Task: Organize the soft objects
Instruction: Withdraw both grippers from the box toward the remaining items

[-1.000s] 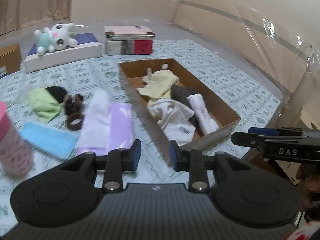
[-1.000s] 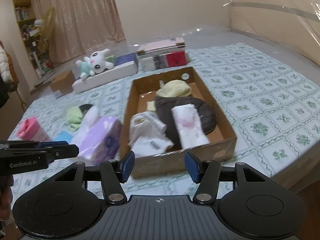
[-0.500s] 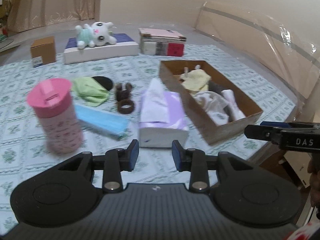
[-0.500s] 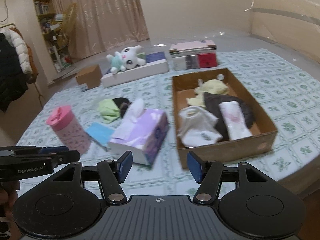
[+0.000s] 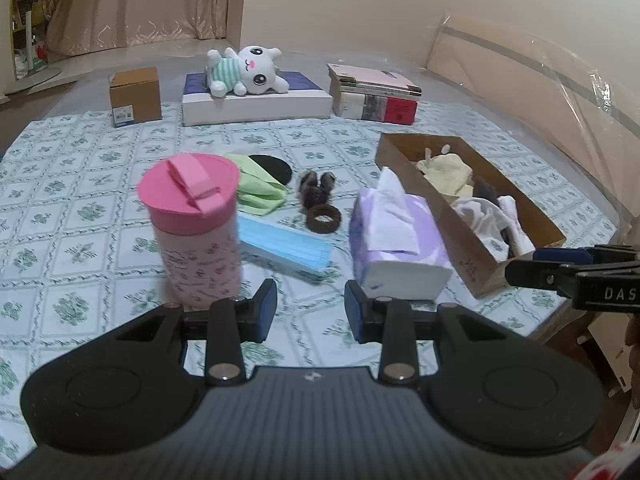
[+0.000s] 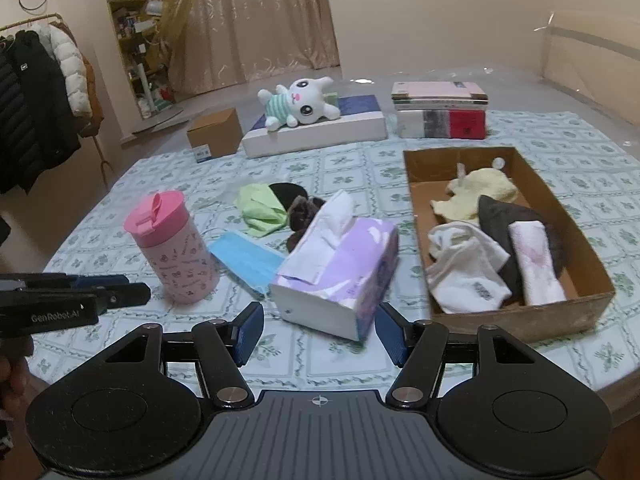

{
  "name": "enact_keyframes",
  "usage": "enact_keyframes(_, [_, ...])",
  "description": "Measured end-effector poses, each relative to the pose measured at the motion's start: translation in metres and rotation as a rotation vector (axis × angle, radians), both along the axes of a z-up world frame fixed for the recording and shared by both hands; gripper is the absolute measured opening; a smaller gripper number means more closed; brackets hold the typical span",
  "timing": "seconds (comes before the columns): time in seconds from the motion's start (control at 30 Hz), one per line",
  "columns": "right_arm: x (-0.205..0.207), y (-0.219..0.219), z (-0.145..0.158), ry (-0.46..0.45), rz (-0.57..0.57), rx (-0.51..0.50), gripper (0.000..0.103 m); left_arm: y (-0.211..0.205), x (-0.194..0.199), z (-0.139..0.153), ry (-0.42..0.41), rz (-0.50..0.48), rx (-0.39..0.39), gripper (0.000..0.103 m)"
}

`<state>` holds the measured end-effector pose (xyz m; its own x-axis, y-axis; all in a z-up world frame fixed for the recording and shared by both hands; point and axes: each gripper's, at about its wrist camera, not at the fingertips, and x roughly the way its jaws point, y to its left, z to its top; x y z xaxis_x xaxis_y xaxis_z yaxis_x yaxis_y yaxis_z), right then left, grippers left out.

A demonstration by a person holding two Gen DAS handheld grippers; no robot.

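Soft objects, loose lot: green cloth (image 5: 258,186), blue face mask (image 5: 286,246), brown hair ties (image 5: 320,206) and a black item (image 5: 270,166) lie on the patterned bedspread (image 5: 80,184), left of the purple tissue pack (image 5: 396,240).

Soft objects, boxed lot: yellow cloth (image 6: 482,192), white socks (image 6: 464,264), dark fabric (image 6: 500,216) and a rolled white cloth (image 6: 534,260) sit inside the open cardboard tray (image 6: 576,236), at the right of the bed.

Pink tumbler (image 5: 194,228): upright, near left, just beside the mask.

Plush rabbit (image 5: 244,70): lying on a flat white box (image 5: 256,106) at the far edge; a small cardboard box (image 5: 136,96) to its left, stacked books (image 5: 374,94) to its right.

Left gripper (image 5: 310,312): held above the near edge of the bed, tilted downward toward the gap between tumbler and tissue pack; jaws parted by a modest gap, having just eased wider, nothing between them.

Right gripper (image 6: 318,336): held alongside, to the right, also angled down, aimed at the near end of the tissue pack; jaws spread wider than the left pair's, having just been opening, pinching nothing. The pack's near corner shows in the gap, but whether it lies between the jaws cannot be told.

Each gripper's fingertips show at the edge of the other's view, level with one another.
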<state>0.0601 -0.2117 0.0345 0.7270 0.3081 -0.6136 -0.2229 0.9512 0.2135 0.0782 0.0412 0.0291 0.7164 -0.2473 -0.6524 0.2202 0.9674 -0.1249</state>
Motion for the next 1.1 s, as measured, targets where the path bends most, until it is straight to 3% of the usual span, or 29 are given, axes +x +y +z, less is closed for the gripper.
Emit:
enact_keyframes(0.3, [0.023,0.018,-0.004,0.005,0.049,0.005,0.062,0.030,0.033,0.025,-0.025,-0.047,0.060,0.034])
enact_keyframes(0.6, [0.055,0.021,0.000,-0.007,0.105,-0.043,0.062,0.050,0.085,0.057,-0.038,-0.127,0.148,0.046])
enact_keyframes(0.93, [0.100,0.017,0.012,-0.022,0.198,-0.105,0.063,0.068,0.152,0.072,0.027,-0.213,0.184,0.066])
enact_keyframes(1.1, [0.124,0.020,0.009,-0.009,0.230,-0.146,0.066,0.070,0.181,0.073,0.055,-0.248,0.225,0.070])
